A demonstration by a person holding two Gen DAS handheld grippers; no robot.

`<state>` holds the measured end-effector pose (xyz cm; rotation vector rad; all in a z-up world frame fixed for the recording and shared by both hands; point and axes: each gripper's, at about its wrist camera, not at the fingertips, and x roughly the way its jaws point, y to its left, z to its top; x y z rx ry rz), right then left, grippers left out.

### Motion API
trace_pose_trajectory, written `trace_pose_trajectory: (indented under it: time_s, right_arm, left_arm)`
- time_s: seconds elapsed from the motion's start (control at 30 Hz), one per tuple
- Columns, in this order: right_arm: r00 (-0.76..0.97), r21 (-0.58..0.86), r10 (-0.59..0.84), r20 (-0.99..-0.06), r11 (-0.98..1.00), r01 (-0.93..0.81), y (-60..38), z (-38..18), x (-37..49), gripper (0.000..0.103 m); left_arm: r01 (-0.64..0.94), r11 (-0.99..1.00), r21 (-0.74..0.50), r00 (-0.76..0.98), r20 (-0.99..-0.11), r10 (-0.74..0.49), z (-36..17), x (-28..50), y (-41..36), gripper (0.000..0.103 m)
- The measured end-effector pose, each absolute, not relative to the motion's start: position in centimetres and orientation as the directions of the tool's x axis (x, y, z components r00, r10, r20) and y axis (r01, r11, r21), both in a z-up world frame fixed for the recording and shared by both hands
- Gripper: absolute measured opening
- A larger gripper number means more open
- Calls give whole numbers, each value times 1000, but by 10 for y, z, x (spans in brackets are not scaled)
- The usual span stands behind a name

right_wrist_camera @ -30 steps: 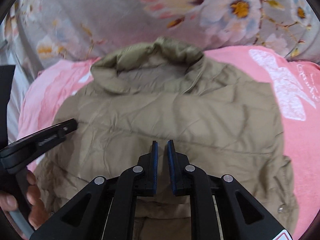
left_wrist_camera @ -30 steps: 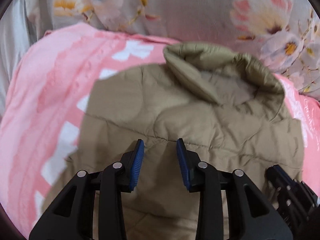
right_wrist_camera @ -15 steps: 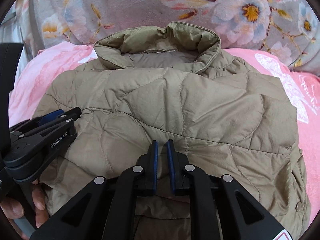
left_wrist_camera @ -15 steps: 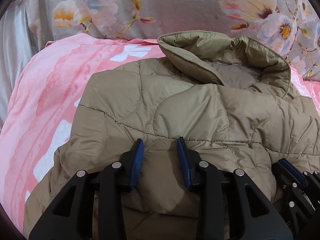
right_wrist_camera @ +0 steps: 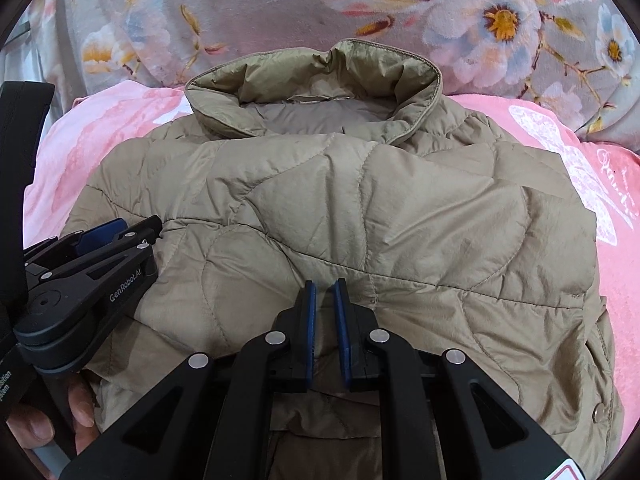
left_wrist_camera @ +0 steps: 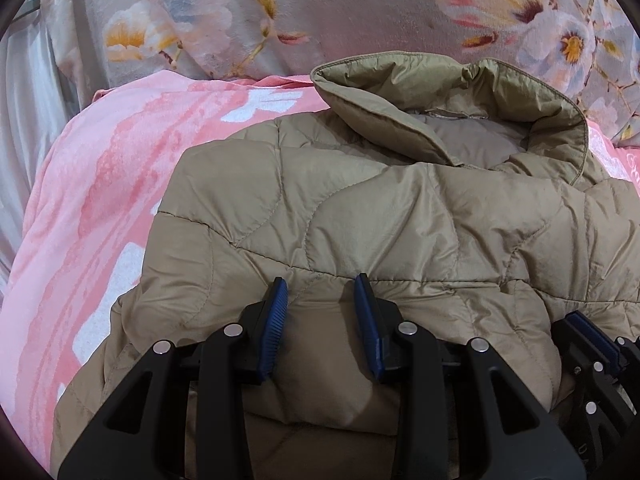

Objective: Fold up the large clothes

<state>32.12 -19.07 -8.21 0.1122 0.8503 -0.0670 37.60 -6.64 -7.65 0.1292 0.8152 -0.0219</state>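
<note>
Since the earlier view, both tools have sunk closer over the quilted khaki jacket (left_wrist_camera: 400,216), which now fills more of each picture. It lies on a pink blanket (left_wrist_camera: 104,200) before a grey floral cover (left_wrist_camera: 340,12), collar (right_wrist_camera: 316,80) standing at the far end. Left tool (left_wrist_camera: 321,312) pinches a thick fold of jacket; right tool (right_wrist_camera: 325,312), nearly together, clamps a thinner one.
</note>
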Motion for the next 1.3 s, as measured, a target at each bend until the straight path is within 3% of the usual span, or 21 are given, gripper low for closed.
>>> trace_pose_trajectory:
  time_s: [0.27, 0.33, 0.37, 0.4, 0.47, 0.53, 0.67, 0.7, 0.73, 0.77, 0.8, 0.83, 0.97, 1.1, 1.3]
  right_arm:
    - [664, 126, 27, -748, 987, 103, -195, -83, 319, 13]
    - [669, 186, 76, -739, 978, 95, -202, -81, 317, 16]
    - [669, 238, 116, -734, 967, 93, -210, -78, 314, 23]
    - [674, 273, 138, -725, 957, 98, -218, -71, 314, 27]
    - [714, 336, 142, -686, 932, 137, -240, -53, 315, 45]
    - [736, 416, 148, -660, 889, 194, -266, -40, 327, 50]
    - [736, 475, 133, -664, 835, 277, -290, -39, 362, 51]
    - [730, 484, 137, -669, 826, 288, -293, -43, 374, 50]
    - [725, 500, 151, -672, 815, 294, -295, -46, 381, 50]
    - [711, 529, 183, -679, 794, 301, -297, -54, 392, 44]
    - [701, 553, 216, -680, 779, 297, -297, -60, 400, 37]
    - [689, 565, 247, -682, 776, 280, -295, -62, 406, 5]
    - [728, 464, 175, -663, 859, 216, -288, -39, 400, 4]
    - [656, 271, 55, -753, 934, 232, -275, -64, 413, 4]
    - [646, 207, 8, -763, 951, 231, -268, -85, 418, 3]
  left_arm:
    - [67, 988, 139, 685, -727, 56, -78, 376, -70, 34]
    - [74, 986, 151, 685, -727, 60, -73, 374, -70, 42]
    - [96, 986, 138, 677, -735, 37, -68, 373, -68, 46]
    - [133, 987, 88, 661, -750, -23, -60, 372, -64, 53]
    - [175, 980, -92, 630, -754, -184, -34, 380, -50, 63]
    - [145, 970, -197, 624, -742, -244, -13, 400, -42, 76]
    - [83, 960, -266, 592, -762, -262, -8, 452, -47, 77]
    - [56, 962, -267, 578, -777, -249, -13, 465, -49, 72]
    - [32, 961, -276, 560, -791, -246, -19, 476, -50, 59]
    - [13, 957, -290, 522, -814, -254, -30, 490, -52, 52]
    - [7, 952, -304, 503, -822, -267, -35, 495, -53, 36]
    - [4, 948, -318, 481, -830, -281, -41, 500, -54, 17]
    - [66, 963, -261, 520, -815, -257, -42, 486, -58, 12]
    - [94, 977, -191, 534, -819, -212, -66, 475, -61, 12]
    - [123, 989, -83, 619, -773, -142, -82, 457, -72, 12]
